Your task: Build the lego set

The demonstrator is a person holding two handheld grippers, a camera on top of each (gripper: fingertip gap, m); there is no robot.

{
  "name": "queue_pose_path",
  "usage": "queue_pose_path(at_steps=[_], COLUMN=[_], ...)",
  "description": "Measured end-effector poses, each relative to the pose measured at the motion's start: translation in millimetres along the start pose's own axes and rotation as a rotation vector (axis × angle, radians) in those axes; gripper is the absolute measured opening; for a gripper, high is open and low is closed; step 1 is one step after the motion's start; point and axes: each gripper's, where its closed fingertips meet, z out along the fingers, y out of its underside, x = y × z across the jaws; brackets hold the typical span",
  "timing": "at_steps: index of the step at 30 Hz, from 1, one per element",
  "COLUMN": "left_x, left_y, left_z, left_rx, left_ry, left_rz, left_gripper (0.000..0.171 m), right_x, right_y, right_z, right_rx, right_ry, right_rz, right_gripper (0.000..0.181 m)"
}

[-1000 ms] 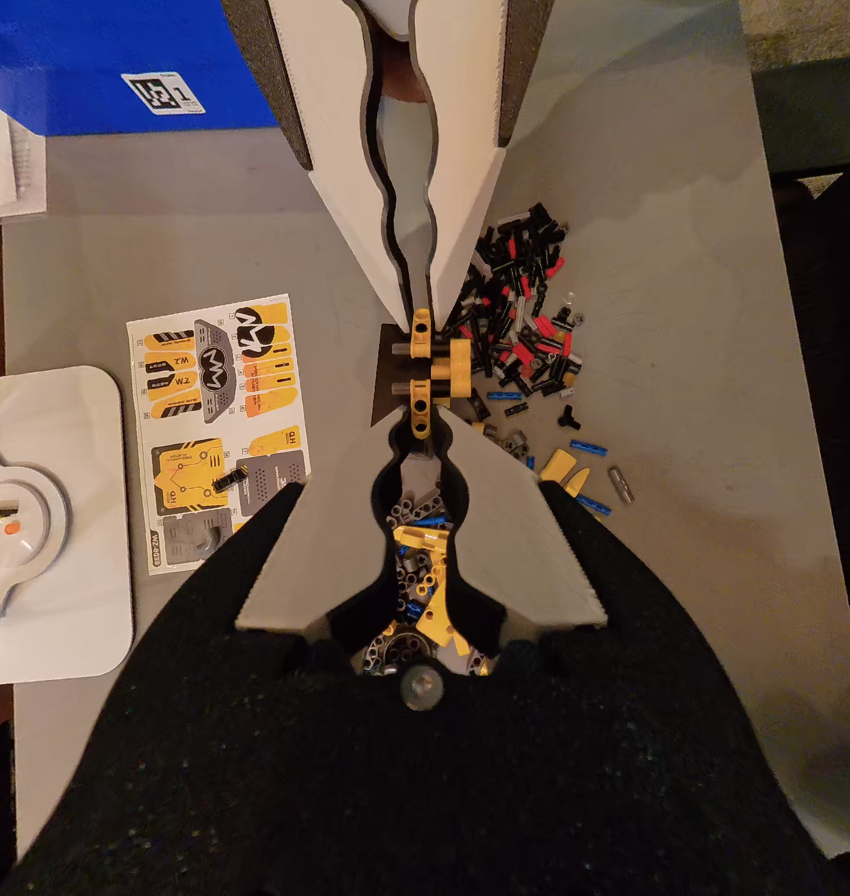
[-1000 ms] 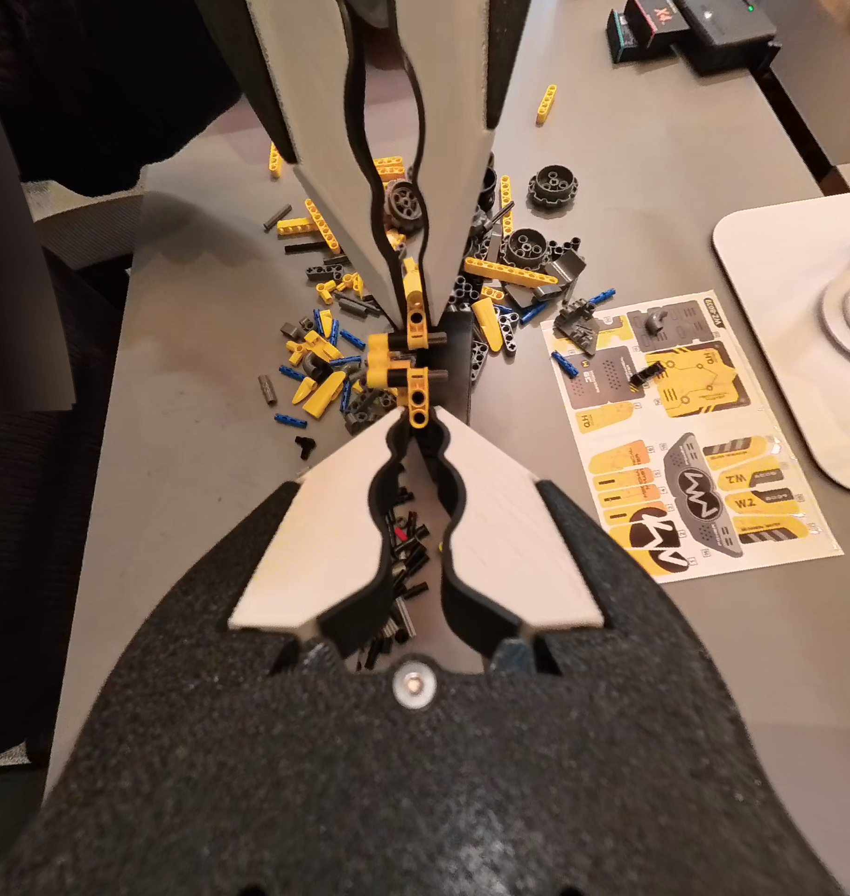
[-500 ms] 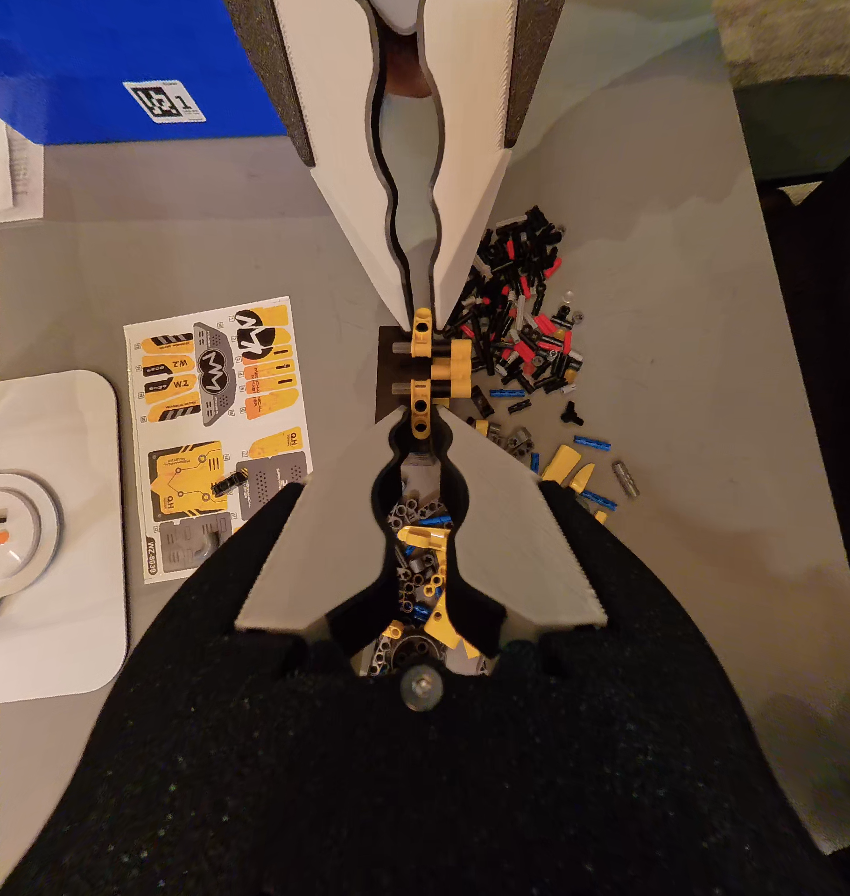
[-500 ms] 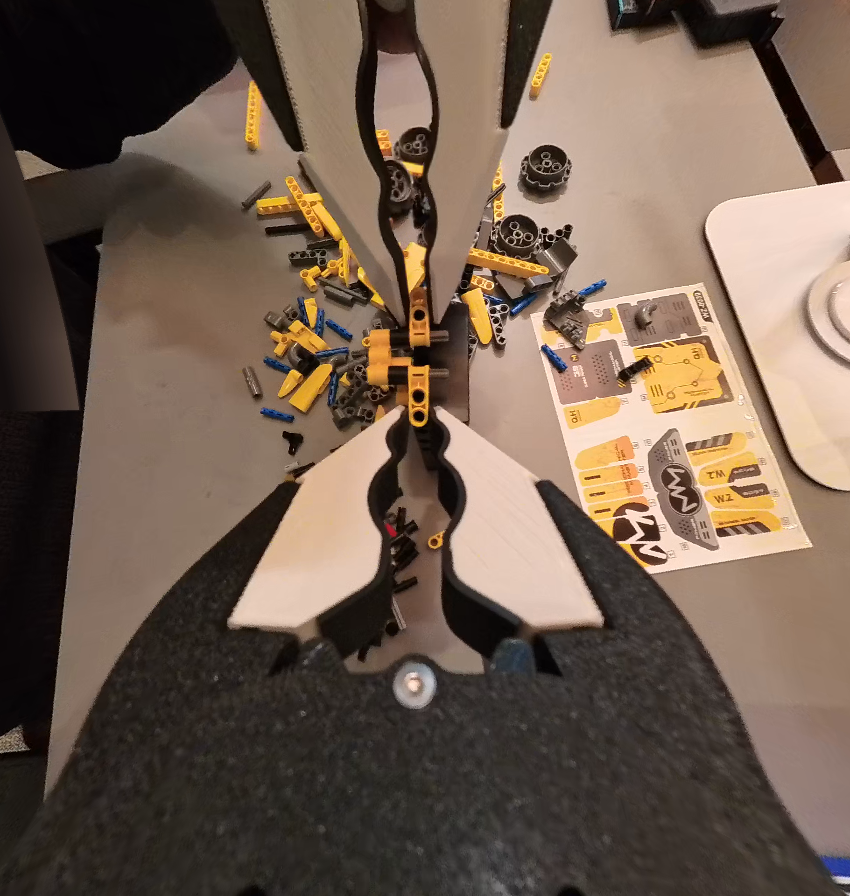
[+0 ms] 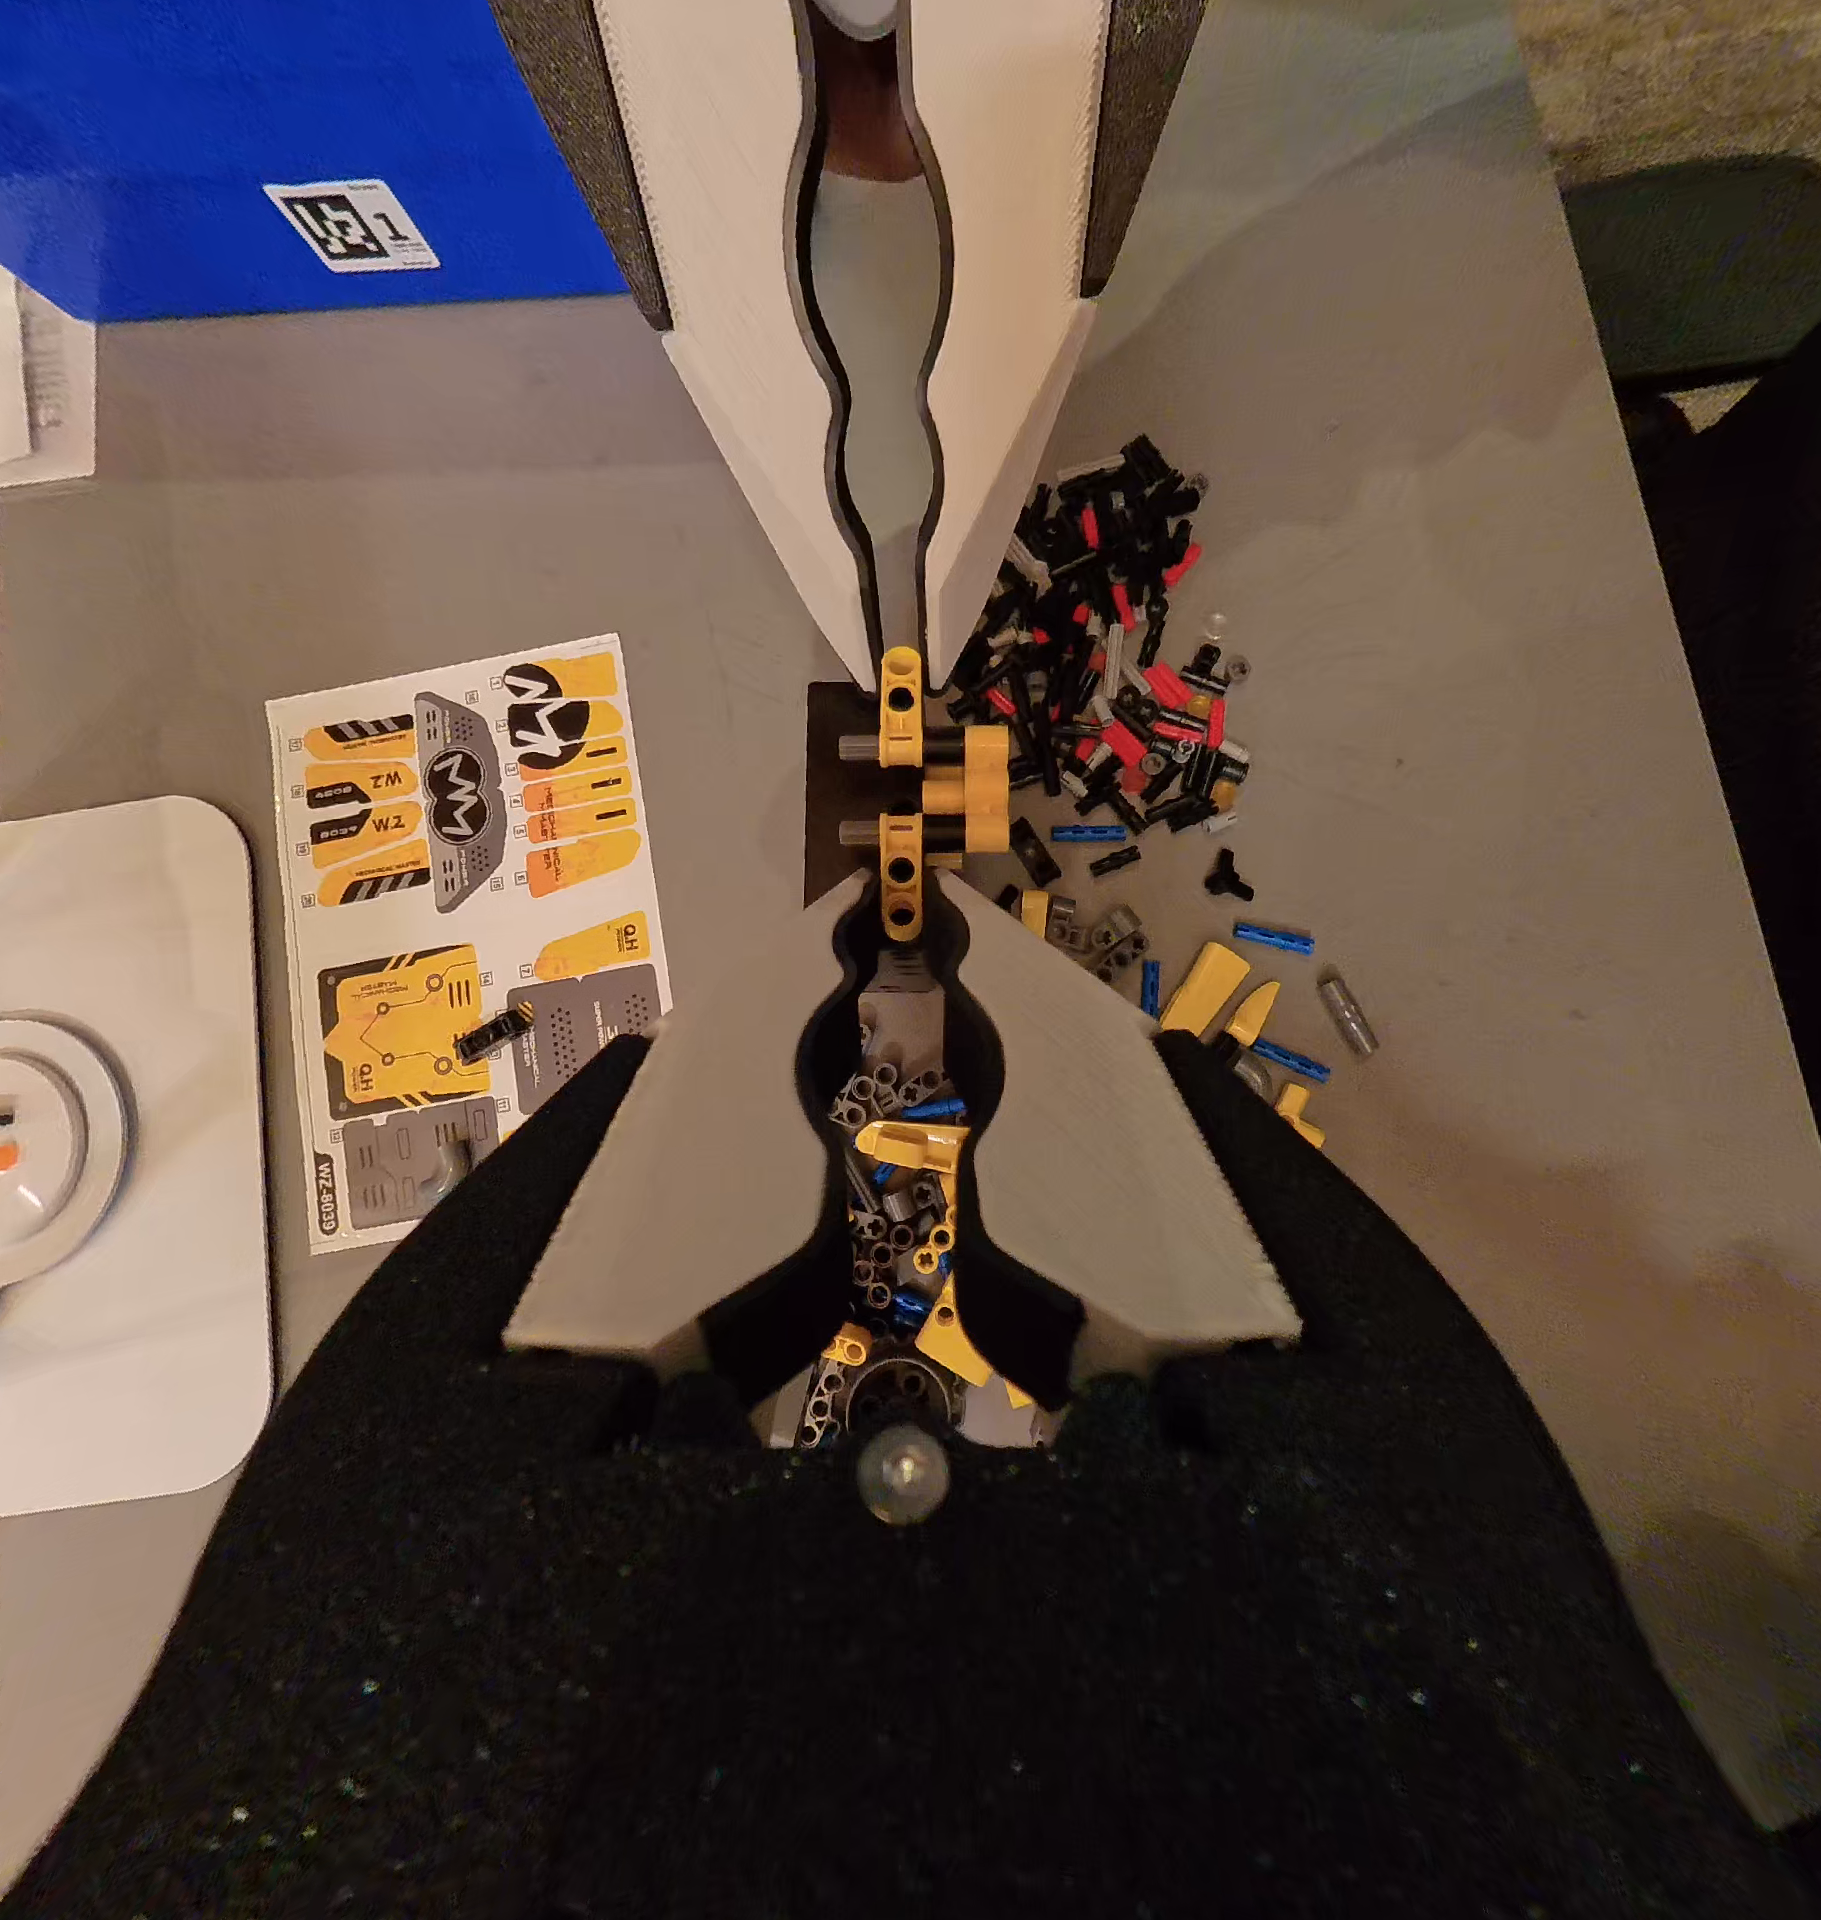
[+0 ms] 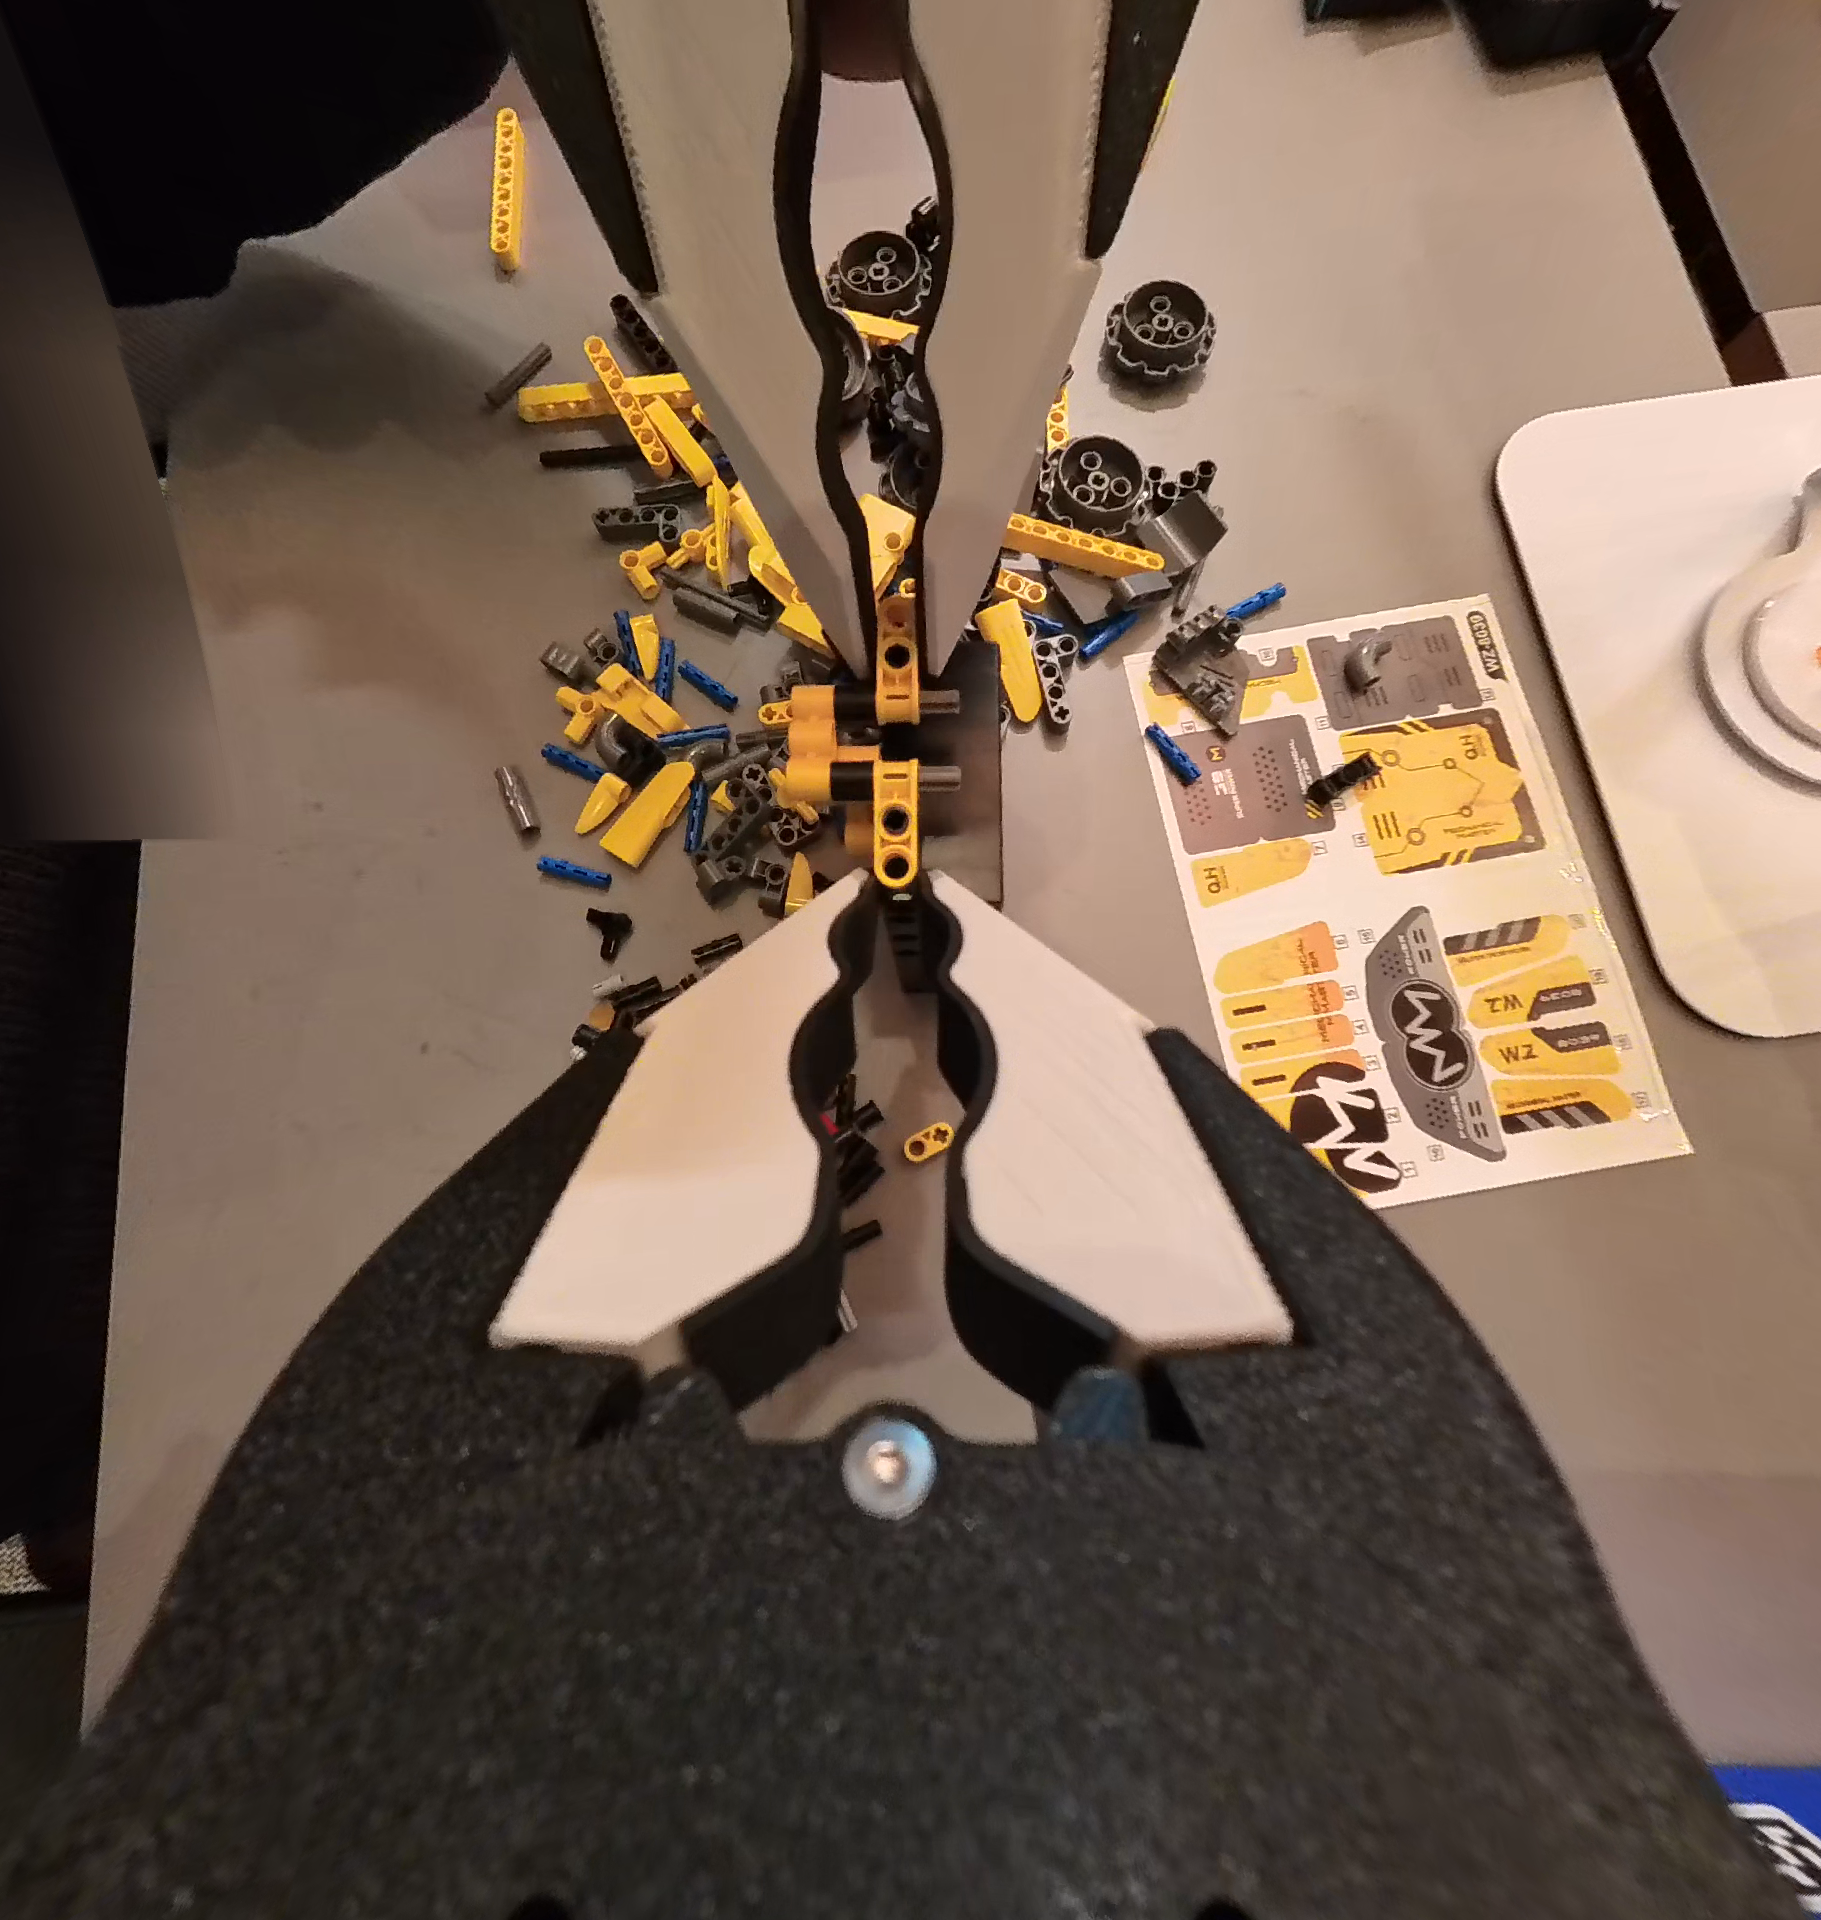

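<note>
A small yellow building-brick assembly [image 5: 921, 790] with black and grey pins hangs in the air between the two grippers, over a grey table [image 5: 1405, 520]. My left gripper [image 5: 901, 902] is shut on the yellow beam at one end. My right gripper [image 6: 895, 883] is shut on the yellow beam at the other end of the assembly [image 6: 864, 758]. The grippers point tip to tip: the right one enters the left wrist view from the top [image 5: 901, 665], and the left one does the same in the right wrist view [image 6: 895, 636]. A dark flat plate [image 5: 833, 790] shows directly behind the assembly.
A pile of black, red and grey pins [image 5: 1114, 665] lies beside the assembly. A pile of yellow, grey and blue parts [image 6: 667, 686] and dark wheels [image 6: 1160, 327] lie under the left gripper. Around them are a sticker sheet [image 5: 470, 935], a white tray [image 5: 106, 1195] and a blue box [image 5: 210, 135]. There is about 4 centimetres between the tips of the two grippers.
Both grippers keep their hold on the assembly. The pair has drifted over the table: in the right wrist view the parts pile and sticker sheet slide down the frame.
</note>
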Motion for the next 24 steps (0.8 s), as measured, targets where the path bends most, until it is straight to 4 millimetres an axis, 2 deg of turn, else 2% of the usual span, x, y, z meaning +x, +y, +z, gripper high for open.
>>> queue_pose_path(at_steps=[5, 10, 13, 16, 24], left_x=[0, -1, 0, -1, 0], left_y=[0, 0, 0, 0, 0], left_z=[0, 0, 0, 0, 0], left_rx=[0.004, 0.009, 0.012, 0.005, 0.007], left_ry=[-0.006, -0.018, -0.012, -0.022, -0.03], left_rz=[-0.002, -0.006, -0.009, -0.009, -0.017], left_gripper=[0.007, 0.007, 0.007, 0.007, 0.007], right_x=[2, 12, 13, 9, 0], right_y=[2, 13, 4, -15, -24], right_z=[-2, -8, -17, -25, -12], right_rx=[-0.013, -0.046, 0.016, 0.104, 0.028], right_ry=[0.021, 0.095, 0.116, 0.124, 0.156], right_rz=[-0.001, 0.001, 0.009, -0.003, -0.103], right_gripper=[0.007, 0.008, 0.008, 0.009, 0.013])
